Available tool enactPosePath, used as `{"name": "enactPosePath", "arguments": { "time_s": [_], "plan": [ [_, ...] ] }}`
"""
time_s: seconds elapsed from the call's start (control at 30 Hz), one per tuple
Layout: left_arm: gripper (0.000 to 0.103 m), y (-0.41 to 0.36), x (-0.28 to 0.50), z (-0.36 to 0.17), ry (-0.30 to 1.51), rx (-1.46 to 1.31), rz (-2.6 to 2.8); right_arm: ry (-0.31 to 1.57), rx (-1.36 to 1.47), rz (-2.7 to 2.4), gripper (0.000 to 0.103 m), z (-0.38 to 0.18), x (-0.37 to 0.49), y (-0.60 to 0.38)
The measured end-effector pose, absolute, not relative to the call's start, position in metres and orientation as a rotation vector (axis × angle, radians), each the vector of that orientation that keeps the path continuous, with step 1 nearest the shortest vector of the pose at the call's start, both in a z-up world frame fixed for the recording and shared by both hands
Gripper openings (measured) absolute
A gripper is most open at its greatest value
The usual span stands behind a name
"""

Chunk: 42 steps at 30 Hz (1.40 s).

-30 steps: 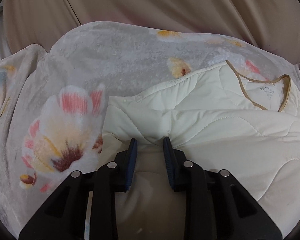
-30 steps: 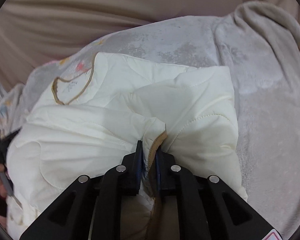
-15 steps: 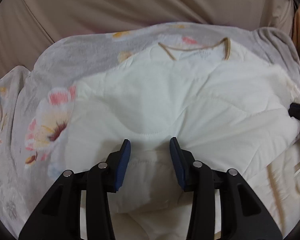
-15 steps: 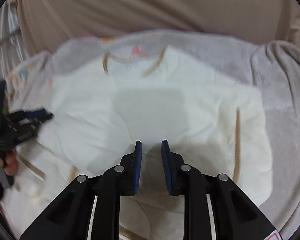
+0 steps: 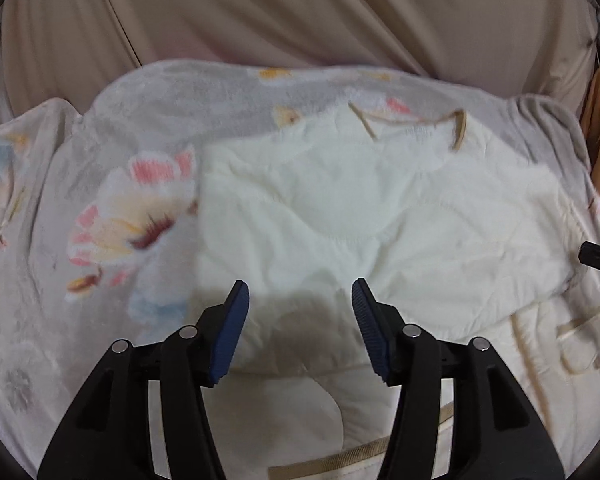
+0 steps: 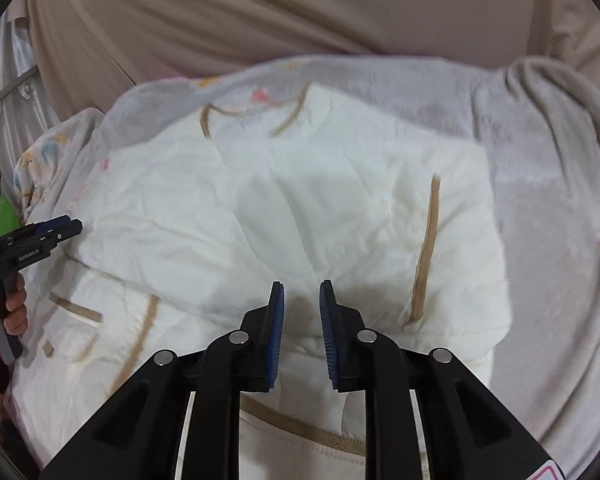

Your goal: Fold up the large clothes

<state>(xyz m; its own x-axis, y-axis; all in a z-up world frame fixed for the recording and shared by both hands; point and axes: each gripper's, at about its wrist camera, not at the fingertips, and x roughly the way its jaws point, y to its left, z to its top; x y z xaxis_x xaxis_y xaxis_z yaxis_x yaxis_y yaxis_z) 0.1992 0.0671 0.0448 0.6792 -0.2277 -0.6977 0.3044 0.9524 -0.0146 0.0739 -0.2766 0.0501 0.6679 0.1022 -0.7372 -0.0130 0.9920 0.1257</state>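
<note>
Floral blanket (image 5: pixel 112 184) under folded cream jacket (image 5: pixel 380 216) — L claw (image 5: pixel 296 300) & R claw (image 6: pixel 302 300) opening, nothing pinched.

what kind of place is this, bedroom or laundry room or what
Probably a home bedroom or living room: a cream quilted jacket lies on a soft floral fleece blanket, with a beige draped cover behind, like a bed or sofa.
</note>
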Motion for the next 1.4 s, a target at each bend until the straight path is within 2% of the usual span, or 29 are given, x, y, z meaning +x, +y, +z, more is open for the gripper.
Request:
{"name": "enactPosePath", "arguments": {
  "time_s": [0.13,0.23,0.37,0.6,0.73,0.8,0.83,0.87,1.07,1.1,1.2,1.23,1.27,1.4],
  "plan": [
    [0.06,0.071,0.223,0.087,0.683,0.067,-0.255,0.754,0.081,0.059,0.02,0.093,0.091,-0.279],
    [0.06,0.058,0.248,0.11,0.665,0.018,-0.276,0.713,0.083,0.024,0.022,0.111,0.118,-0.287],
    [0.06,0.007,0.276,0.121,0.675,0.018,-0.37,0.714,0.144,-0.048,0.022,0.108,0.163,-0.312],
    [0.061,-0.137,0.329,0.085,0.837,0.056,-0.621,0.776,0.441,-0.119,0.024,0.06,0.205,-0.388],
    [0.06,-0.2,0.362,0.039,0.906,0.11,-0.573,0.801,0.439,-0.082,0.02,0.04,0.22,-0.393],
    [0.06,-0.214,0.374,0.012,0.926,0.174,-0.512,0.819,0.381,-0.113,0.013,0.03,0.227,-0.397],
    [0.06,-0.214,0.376,0.005,0.925,0.177,-0.513,0.838,0.349,-0.15,0.011,0.024,0.229,-0.4],
    [0.06,-0.211,0.376,0.002,0.905,0.17,-0.525,0.871,0.33,-0.194,0.001,0.013,0.23,-0.408],
    [0.058,-0.187,0.374,0.004,0.839,0.098,-0.484,0.847,0.483,-0.159,0.0,-0.004,0.212,-0.438],
    [0.054,-0.18,0.372,0.008,0.822,0.09,-0.433,0.848,0.481,-0.162,0.0,-0.004,0.213,-0.439],
    [0.053,-0.144,0.367,0.028,0.792,0.032,-0.385,0.819,0.416,-0.232,0.0,0.012,0.208,-0.43],
    [0.054,-0.125,0.364,0.036,0.792,0.001,-0.401,0.788,0.379,-0.273,0.002,0.021,0.202,-0.429],
    [0.054,-0.106,0.362,0.044,0.787,-0.018,-0.407,0.742,0.33,-0.305,0.015,0.037,0.197,-0.42],
    [0.058,-0.022,0.35,0.073,0.725,-0.02,-0.334,0.65,0.232,-0.143,0.017,0.095,0.192,-0.367]
  ]
}}
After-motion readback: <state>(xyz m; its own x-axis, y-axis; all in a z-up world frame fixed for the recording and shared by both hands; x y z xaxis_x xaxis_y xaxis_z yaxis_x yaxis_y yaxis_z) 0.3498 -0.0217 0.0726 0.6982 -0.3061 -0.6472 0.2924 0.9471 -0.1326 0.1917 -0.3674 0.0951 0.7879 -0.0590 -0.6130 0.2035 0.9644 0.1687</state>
